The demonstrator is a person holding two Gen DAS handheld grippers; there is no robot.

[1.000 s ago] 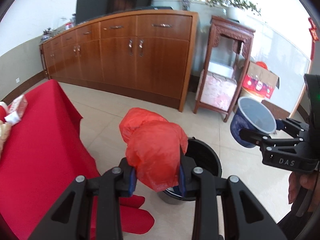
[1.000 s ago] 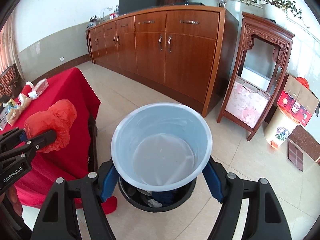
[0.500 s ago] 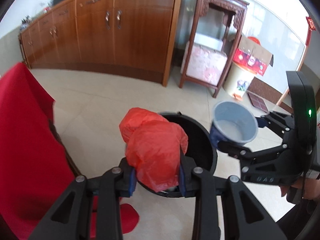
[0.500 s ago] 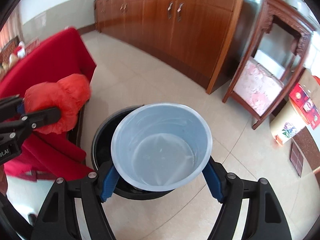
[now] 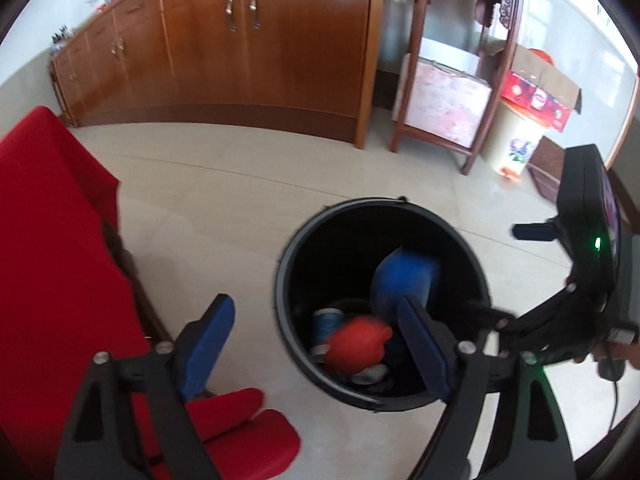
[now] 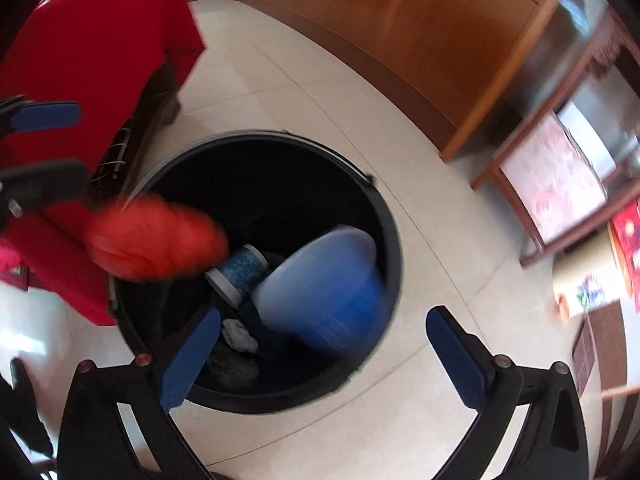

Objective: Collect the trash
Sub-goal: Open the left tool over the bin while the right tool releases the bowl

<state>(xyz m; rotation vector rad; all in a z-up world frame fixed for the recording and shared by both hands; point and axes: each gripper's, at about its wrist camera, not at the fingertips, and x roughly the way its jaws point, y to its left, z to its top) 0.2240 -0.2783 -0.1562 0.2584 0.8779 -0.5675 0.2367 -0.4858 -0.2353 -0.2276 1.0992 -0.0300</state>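
A black trash bin (image 5: 288, 264) stands on the tiled floor, also in the right wrist view (image 6: 394, 240). Inside it lie the red plastic bag (image 5: 356, 344), blurred in the right wrist view (image 6: 154, 238), the blue paper bowl (image 5: 404, 276) on its side (image 6: 324, 292), a small blue cup (image 6: 240, 270) and crumpled paper (image 6: 240, 336). My left gripper (image 5: 316, 344) is open and empty above the bin's near rim. My right gripper (image 6: 324, 356) is open and empty over the bin.
A red-covered table (image 5: 48, 260) stands left of the bin. A wooden sideboard (image 5: 260, 52) and a carved stand (image 5: 452, 92) line the far wall. A cardboard box (image 5: 540, 96) sits on a pale bin at the right.
Both grippers moved over the bin, tilted down and opened. The red bag and the blue bowl dropped into the bin.
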